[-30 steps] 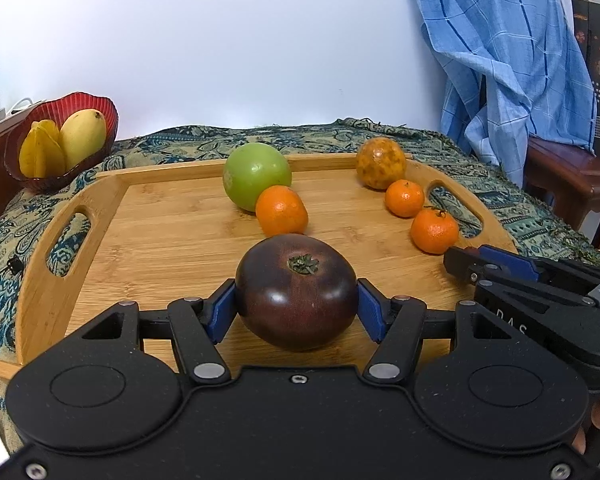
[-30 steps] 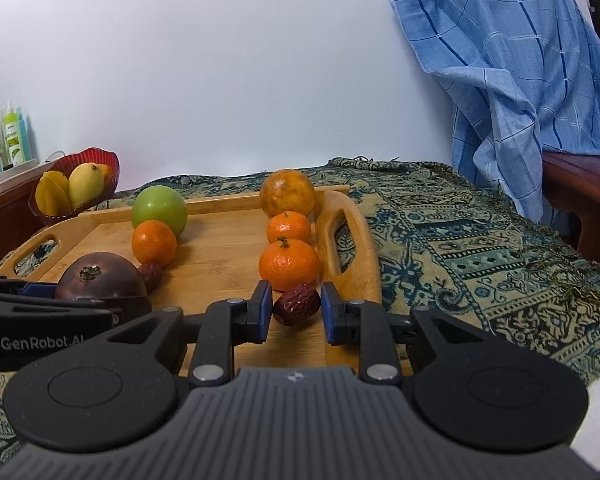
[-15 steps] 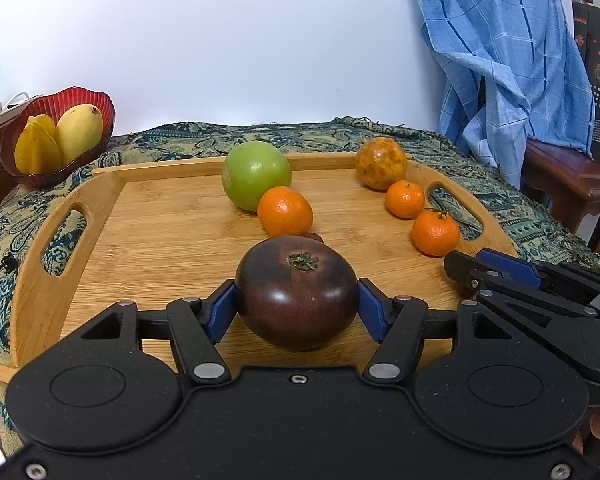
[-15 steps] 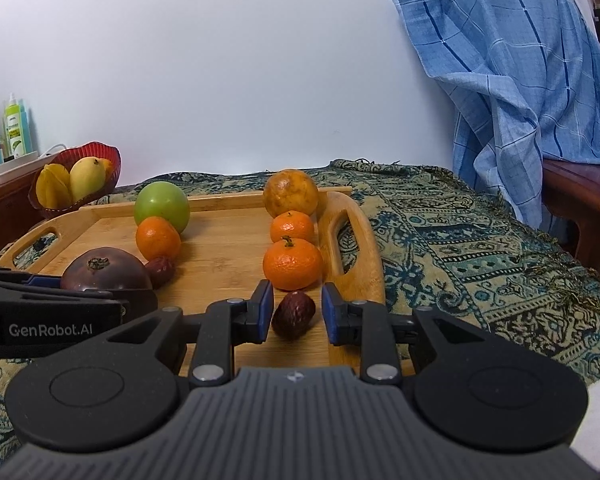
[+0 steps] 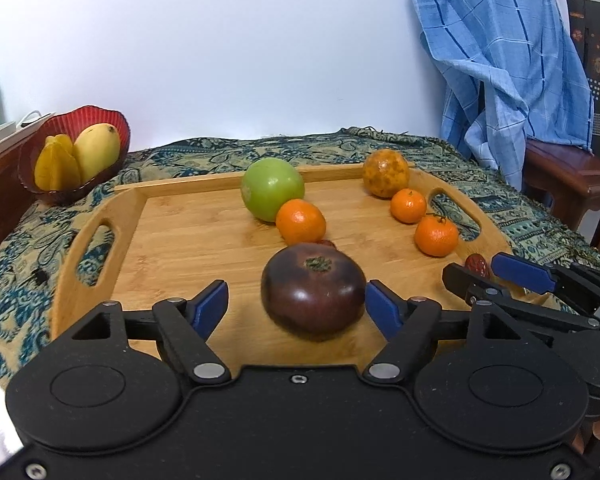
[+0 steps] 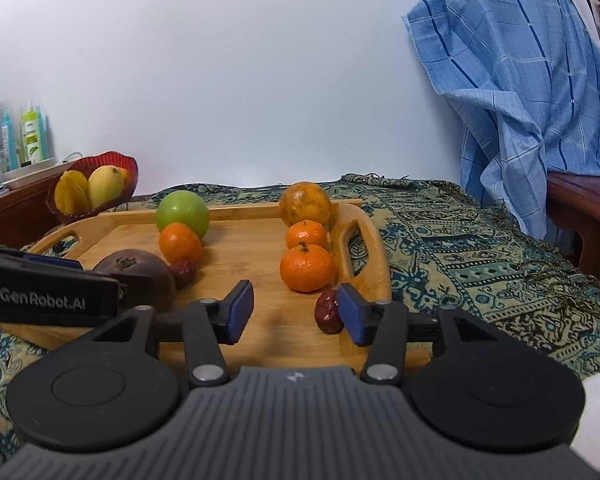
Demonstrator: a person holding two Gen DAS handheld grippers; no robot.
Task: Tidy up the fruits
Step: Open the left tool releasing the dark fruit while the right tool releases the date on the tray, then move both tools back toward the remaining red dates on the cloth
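A wooden tray [image 5: 180, 248] holds the fruit. My left gripper [image 5: 296, 306] is open, and a dark purple tomato [image 5: 314, 291] sits on the tray between its fingers, near the right one. Behind it are a tangerine [image 5: 301, 221] and a green apple [image 5: 272, 189]. My right gripper [image 6: 294, 312] is open, with a red date [image 6: 328, 311] lying on the tray beside its right finger. In front of the date two tangerines [image 6: 307, 267] and a spotted orange [image 6: 305, 204] form a row along the tray's right side. A second date [image 6: 183, 271] lies by the tomato [image 6: 134, 270].
A red bowl [image 5: 74, 152] with a mango and starfruit stands at the back left on the patterned cloth [image 6: 460, 248]. A blue checked cloth [image 5: 500, 72] hangs over a wooden chair at the right. Bottles [image 6: 30, 136] stand on a shelf at the far left.
Both grippers have opened. The left one has let go of the purple tomato and the right one has let go of the date; both fruits now rest on the tray.
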